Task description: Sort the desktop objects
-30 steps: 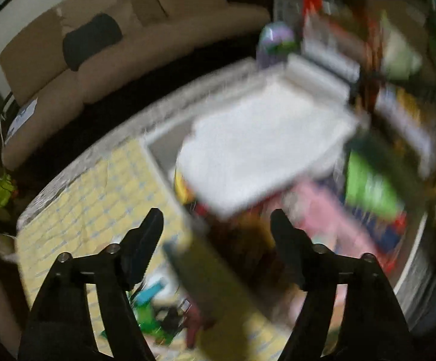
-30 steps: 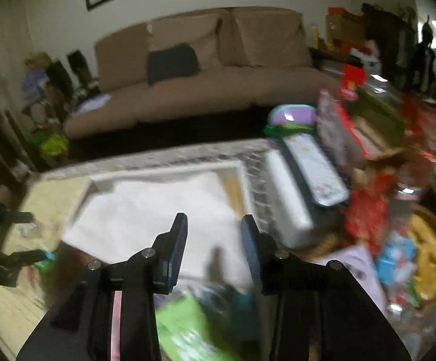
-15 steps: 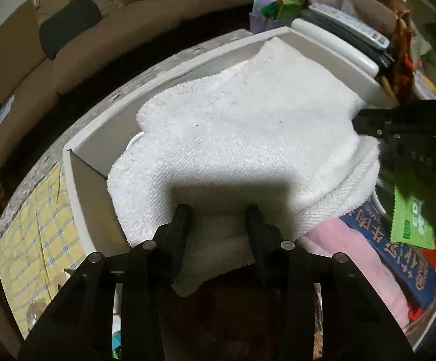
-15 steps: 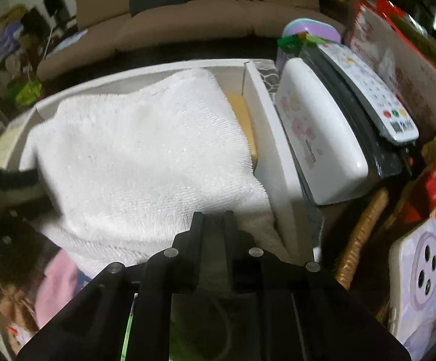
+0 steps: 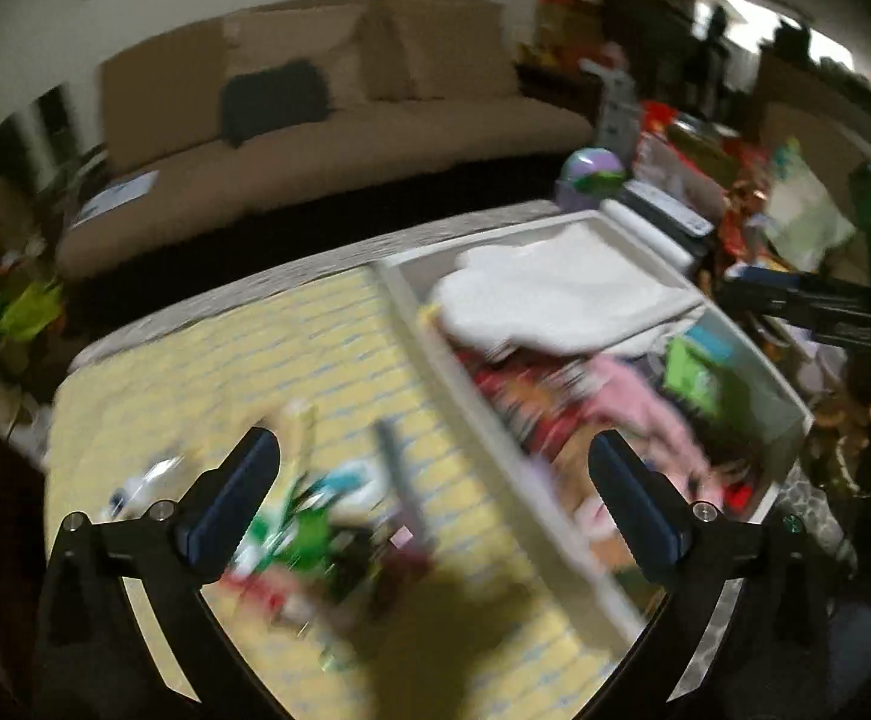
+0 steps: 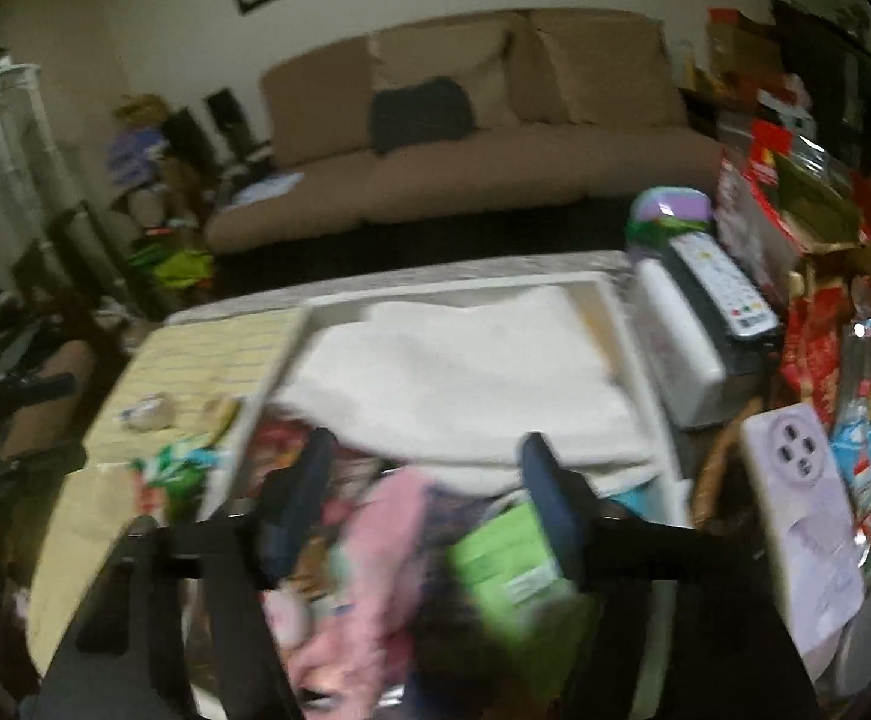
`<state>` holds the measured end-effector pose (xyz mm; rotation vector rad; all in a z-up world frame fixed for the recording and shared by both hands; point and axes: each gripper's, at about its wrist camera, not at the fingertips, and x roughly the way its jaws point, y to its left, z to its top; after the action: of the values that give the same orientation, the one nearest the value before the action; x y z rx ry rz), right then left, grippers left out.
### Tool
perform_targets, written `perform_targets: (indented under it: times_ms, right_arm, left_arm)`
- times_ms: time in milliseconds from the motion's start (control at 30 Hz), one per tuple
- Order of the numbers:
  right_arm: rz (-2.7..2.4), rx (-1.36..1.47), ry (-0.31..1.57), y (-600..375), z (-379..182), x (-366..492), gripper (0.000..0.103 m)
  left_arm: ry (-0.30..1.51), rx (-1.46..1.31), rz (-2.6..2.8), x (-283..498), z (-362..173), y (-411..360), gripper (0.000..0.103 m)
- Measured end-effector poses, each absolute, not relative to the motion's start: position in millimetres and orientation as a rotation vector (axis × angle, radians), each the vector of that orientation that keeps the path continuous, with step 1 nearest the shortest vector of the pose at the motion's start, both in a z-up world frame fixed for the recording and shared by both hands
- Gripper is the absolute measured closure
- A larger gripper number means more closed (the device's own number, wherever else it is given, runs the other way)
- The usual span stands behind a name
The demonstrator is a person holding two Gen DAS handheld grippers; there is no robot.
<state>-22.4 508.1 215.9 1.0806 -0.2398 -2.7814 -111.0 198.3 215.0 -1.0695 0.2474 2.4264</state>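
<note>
My white towel [image 6: 465,384] looks like rough terry cloth; the bin [image 5: 411,324] around it is smooth matt plastic, the green packet [image 6: 507,564] glossy.

My left wrist camera looks down over the yellow checked cloth [image 5: 207,372] toward the sofa [image 5: 339,138], with the white tray [image 5: 417,324] off to its right. My right one sits nearer, above the tray [image 6: 633,324], facing the same sofa [image 6: 495,180] (both views blurred). Both share the white towel [image 5: 561,288] [image 6: 465,378].
</note>
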Motion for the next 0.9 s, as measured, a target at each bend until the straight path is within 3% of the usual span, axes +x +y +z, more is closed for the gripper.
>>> perform_targets:
  times_ms: [33,167,200,433,633,767,900]
  right_arm:
    - [-2.766,1.056,-0.242,500,218,-15,0.017]
    - [-2.663,0.988,-0.252,445,224,12,0.007]
    - [-2.643,0.972,-0.251,433,225,16,0.000]
    - [-2.532,0.968,-0.193,337,211,37,0.000]
    - [-2.402,1.099,-0.218,260,159,28,0.000]
    - [-2.336,1.189,-0.260,212,118,11,0.002]
    - [-2.351,1.253,-0.270,181,87,-12,0.019]
  left_arm:
    - [0.226,-1.074,2.445,-107,216,182,0.000]
    - [0.110,-1.094,2.547,-77,205,110,0.000]
    - [0.078,-1.106,2.582,-70,200,91,0.000]
    - [-0.112,-1.277,2.726,-52,150,-26,0.000]
    - [-0.243,-1.358,2.803,-48,107,-106,0.000]
    - [-0.221,-1.457,2.749,-62,75,-120,0.001]
    - [-0.261,-1.508,2.695,-79,46,-126,0.019]
